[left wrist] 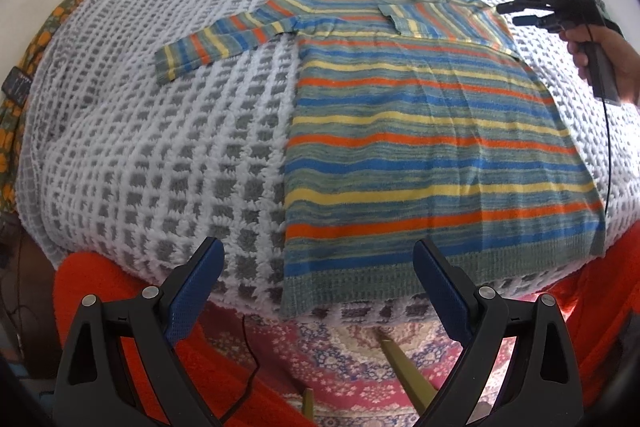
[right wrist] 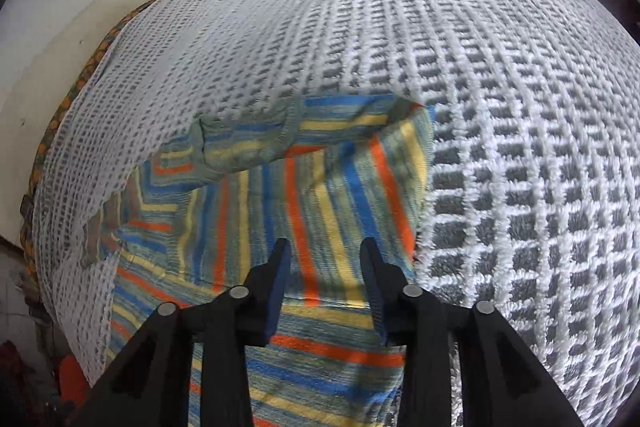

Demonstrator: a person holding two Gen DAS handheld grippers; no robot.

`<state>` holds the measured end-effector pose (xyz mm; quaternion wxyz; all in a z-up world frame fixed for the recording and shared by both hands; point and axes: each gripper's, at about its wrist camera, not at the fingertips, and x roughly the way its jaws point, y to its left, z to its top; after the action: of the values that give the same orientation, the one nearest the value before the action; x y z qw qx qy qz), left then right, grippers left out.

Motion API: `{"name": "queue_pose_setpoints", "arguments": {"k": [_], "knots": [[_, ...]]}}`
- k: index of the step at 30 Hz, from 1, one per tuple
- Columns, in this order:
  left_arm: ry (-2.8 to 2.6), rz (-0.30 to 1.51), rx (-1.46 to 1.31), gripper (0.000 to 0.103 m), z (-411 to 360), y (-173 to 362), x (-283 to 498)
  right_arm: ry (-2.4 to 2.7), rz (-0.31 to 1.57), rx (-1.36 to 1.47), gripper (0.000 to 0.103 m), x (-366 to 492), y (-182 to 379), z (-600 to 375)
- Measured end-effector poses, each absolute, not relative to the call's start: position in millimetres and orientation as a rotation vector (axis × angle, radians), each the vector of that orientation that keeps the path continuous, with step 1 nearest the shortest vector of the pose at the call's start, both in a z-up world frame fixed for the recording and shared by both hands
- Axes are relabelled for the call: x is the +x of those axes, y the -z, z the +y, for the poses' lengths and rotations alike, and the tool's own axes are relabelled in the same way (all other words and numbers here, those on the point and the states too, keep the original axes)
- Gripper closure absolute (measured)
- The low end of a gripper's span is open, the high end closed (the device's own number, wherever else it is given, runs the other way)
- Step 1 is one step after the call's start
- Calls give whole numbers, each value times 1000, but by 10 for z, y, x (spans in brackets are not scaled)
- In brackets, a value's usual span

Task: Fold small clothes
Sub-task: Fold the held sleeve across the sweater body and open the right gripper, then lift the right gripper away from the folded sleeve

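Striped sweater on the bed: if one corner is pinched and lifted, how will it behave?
The striped sweater looks like soft knit lying flat, so it probably drapes and sags. One sleeve lies spread out and would likely trail. The fluffy blanket may drag against it.

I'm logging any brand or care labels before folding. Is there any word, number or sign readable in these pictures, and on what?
None can be read.
striped sweater: no tag or print shows.
right gripper: only a small green light on its top, no lettering.
dark object at the bed's left edge: markings too small to read.
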<state>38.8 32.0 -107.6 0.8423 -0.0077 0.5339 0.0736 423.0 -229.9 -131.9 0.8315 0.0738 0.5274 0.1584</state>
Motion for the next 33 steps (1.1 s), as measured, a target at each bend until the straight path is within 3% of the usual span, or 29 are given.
{"name": "queue_pose_setpoints", "arguments": {"k": [6,11,18,26,33], "knots": [[-165,1072,53,7,265,974,275,-249,1282,192,55,4214,1971,-2353],[-162,1086,5,7,392,1030,261,-257,1128,204,55,3887,1504,-2471],[-131,1051,-2,7,344,986,234,-329,906,67,41,2734,746,-2477],[-110,1043,6,7,304,968,185,-323,852,107,35,1525,646,-2274],[-109,1031,-4,7,305,930,158,-439,882,59,31,1196,741,-1743]]}}
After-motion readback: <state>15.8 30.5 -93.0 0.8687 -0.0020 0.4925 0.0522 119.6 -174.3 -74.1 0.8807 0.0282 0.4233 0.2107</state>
